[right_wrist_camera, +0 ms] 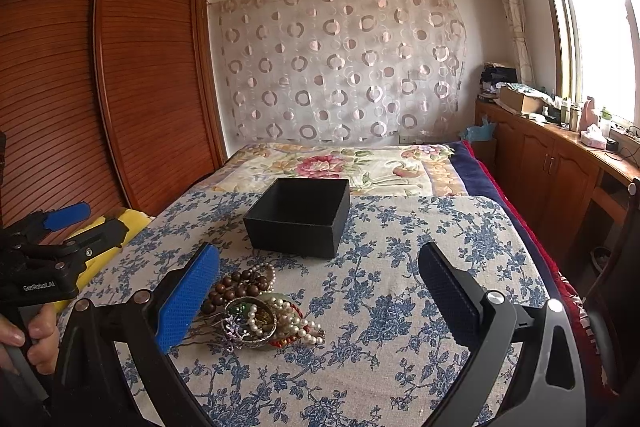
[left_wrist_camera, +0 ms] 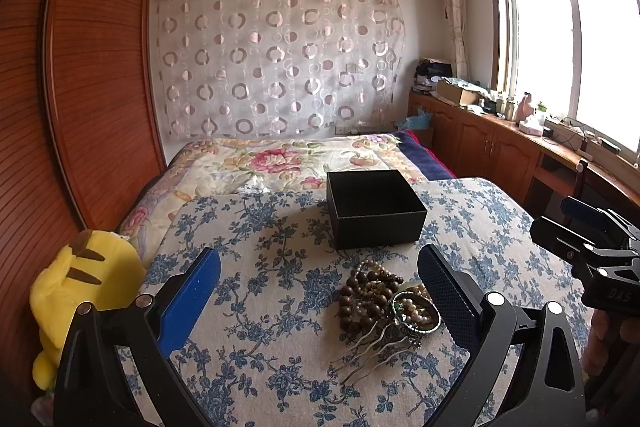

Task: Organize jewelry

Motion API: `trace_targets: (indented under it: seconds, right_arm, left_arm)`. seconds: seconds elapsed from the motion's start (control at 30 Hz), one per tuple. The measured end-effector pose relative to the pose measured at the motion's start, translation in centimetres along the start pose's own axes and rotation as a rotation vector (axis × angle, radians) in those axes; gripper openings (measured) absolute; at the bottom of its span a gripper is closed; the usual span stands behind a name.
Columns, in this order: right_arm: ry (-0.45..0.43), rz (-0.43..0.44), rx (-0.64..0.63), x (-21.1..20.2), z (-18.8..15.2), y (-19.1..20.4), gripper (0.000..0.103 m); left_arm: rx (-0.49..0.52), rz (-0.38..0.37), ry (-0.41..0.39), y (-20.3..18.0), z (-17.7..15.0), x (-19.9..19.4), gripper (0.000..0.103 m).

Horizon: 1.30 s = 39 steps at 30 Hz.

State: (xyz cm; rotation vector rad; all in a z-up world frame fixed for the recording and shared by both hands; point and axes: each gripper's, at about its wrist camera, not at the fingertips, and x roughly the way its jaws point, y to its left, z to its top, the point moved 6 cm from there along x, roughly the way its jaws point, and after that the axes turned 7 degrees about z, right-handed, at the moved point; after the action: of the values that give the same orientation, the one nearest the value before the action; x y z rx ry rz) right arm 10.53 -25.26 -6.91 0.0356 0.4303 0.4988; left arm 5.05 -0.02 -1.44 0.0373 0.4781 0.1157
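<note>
While spread wide and holding nothing, left tongs (left_wrist_camera: 320,291) hover low over the worktop (left_wrist_camera: 260,235), with the jewelry pile (left_wrist_camera: 384,301) lying between the blue pads, nearer the right-hand pad and just short of touching it. Seen from the right wrist, same pile (right_wrist_camera: 260,311) just beside the left-hand blue pad, partly tucked behind it, with right tongs (right_wrist_camera: 320,291) likewise gaping wide and gripping nothing. Made up of dark brown wooden beads (left_wrist_camera: 360,297), a string of pearls (right_wrist_camera: 296,323), a green bangle (left_wrist_camera: 416,313) ringing some of the pearls, and a silver hair comb (left_wrist_camera: 372,351) with prongs pointing toward the camera. All heaped together and touching on the blue-flowered cloth.

Readable on the body of the right tongs in the left wrist view: "DAS" (left_wrist_camera: 618,294). Readable on the left tongs in the right wrist view: "GenRobot.AI" (right_wrist_camera: 39,285).

Beyond the pile, an open black box (left_wrist_camera: 374,209) standing upright on the cloth, apart from the jewelry; inside dark, contents impossible to tell. From the right wrist view, same box (right_wrist_camera: 298,217) showing only bare dark walls. Off the left edge of the worktop, a yellow plush toy (left_wrist_camera: 80,291).
</note>
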Motion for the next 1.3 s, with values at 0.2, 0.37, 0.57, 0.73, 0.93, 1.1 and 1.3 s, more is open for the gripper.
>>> trace_targets:
  seconds: [0.2,0.37,0.57,0.73,0.93,1.1,1.3]
  right_arm:
    - [-0.001,0.001,0.001,-0.2,0.3,0.4,0.1]
    - [-0.002,0.002,-0.001,-0.5,0.5,0.9,0.1]
    - [-0.002,0.002,-0.001,-0.5,0.4,0.8,0.1]
    - [-0.004,0.001,-0.001,-0.5,0.4,0.9,0.1]
    - [-0.004,0.002,0.0,-0.5,0.4,0.8,0.1]
    - [-0.004,0.002,0.001,-0.5,0.4,0.9,0.1]
    - [-0.005,0.005,-0.001,-0.5,0.5,1.1,0.1]
  left_arm:
    - [0.001,0.0,0.001,0.0,-0.1,0.0,0.095]
    - [0.001,0.0,-0.002,0.0,-0.2,0.0,0.095]
    - [0.001,0.0,-0.002,0.0,-0.1,-0.1,0.095]
    - [0.0,0.0,-0.004,0.0,0.5,-0.7,0.095]
    - [-0.001,-0.002,-0.002,0.0,0.0,-0.2,0.095]
    - [-0.001,-0.001,-0.002,0.0,-0.1,-0.1,0.095]
    - [-0.002,-0.001,-0.002,0.0,-0.2,0.0,0.095]
